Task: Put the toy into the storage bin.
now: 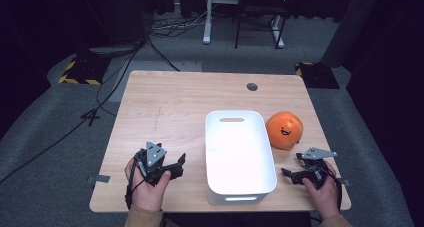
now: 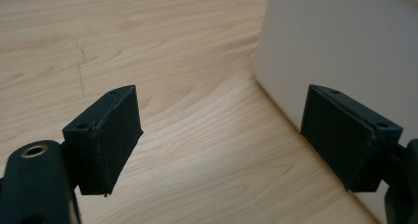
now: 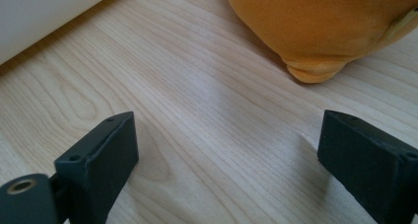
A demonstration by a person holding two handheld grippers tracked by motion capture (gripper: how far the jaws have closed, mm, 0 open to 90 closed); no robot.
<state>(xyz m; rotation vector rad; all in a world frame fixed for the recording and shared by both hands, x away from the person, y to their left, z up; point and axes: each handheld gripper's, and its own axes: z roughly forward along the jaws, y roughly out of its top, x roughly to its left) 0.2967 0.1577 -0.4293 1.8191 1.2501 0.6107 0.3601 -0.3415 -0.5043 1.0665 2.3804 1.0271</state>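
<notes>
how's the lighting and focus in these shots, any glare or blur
High view: the light wooden table is lit, the room behind dark, the white plastic bin nearly blown out. Left gripper view: soft sheen on the wood, black jaws slightly blurred. Right gripper view: the round orange plush toy is soft, and the jaws cast faint shadows.

Surface (image 1: 165, 102): far half and left side bare wood, open passage throughout. White bin (image 1: 239, 157): stands mid-surface toward the near edge, walling the left gripper (image 1: 177, 163) from the right gripper (image 1: 292, 166); its wall rises just beside the left jaws. Orange plush ball (image 1: 284, 130): just beside the bin's right wall, ahead of the right jaws, bare wood between. Both sets of jaws stand apart, nothing between them.
</notes>
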